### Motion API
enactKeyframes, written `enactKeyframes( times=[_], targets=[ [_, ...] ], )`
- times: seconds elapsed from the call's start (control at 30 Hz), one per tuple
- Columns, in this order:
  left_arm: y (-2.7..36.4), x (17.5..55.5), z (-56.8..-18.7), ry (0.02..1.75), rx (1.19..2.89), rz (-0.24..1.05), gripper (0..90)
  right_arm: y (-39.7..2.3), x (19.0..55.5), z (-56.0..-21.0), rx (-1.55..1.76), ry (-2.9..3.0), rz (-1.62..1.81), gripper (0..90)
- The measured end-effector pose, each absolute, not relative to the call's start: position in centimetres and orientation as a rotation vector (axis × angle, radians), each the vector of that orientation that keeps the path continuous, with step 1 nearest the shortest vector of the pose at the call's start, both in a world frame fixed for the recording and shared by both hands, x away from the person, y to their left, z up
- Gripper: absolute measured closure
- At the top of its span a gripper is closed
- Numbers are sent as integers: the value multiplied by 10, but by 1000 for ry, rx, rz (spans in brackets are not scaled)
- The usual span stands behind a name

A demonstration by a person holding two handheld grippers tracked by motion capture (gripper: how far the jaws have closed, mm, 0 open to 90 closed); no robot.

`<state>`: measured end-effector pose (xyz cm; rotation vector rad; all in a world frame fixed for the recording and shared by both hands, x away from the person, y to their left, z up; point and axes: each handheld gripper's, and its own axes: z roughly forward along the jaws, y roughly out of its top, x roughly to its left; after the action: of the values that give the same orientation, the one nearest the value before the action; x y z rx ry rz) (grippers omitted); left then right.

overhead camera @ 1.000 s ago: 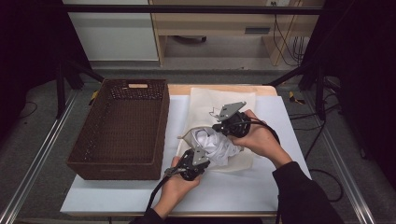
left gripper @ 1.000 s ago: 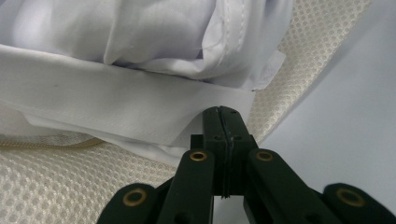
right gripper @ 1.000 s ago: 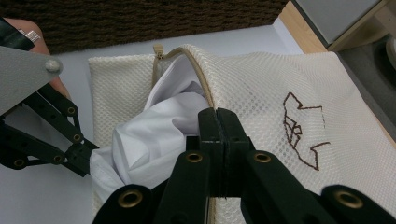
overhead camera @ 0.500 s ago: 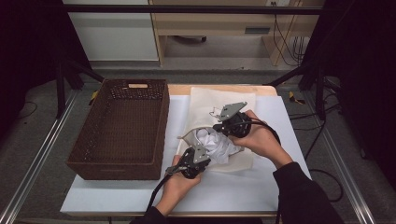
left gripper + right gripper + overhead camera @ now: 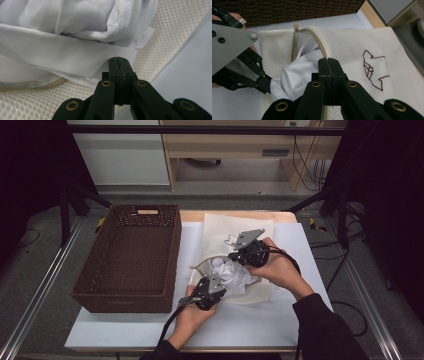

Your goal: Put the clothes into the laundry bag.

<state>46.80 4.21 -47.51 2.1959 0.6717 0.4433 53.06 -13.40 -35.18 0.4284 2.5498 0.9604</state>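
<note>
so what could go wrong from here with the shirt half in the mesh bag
1. The left gripper is shut on an edge of the white garment; pulling could drag it back out of the mesh laundry bag.
2. The right gripper is shut at the bag's zipper edge; if that grip slips, the opening may collapse over the cloth.
3. Loose fabric bunched beside the zipper could snag when the bag is closed.

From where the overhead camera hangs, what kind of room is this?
Probably a lab set up for recording, not a home: a metal-framed table ringed by dark curtains, loose cables on the floor behind, and a person working with handheld grippers.
</note>
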Motion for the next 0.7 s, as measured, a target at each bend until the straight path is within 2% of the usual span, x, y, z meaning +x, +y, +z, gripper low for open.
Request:
enactKeyframes(
  times=[0.7],
  targets=[
    [39,472,-475,674,2196,447,900,-136,532,-344,416,2539,952,900]
  ],
)
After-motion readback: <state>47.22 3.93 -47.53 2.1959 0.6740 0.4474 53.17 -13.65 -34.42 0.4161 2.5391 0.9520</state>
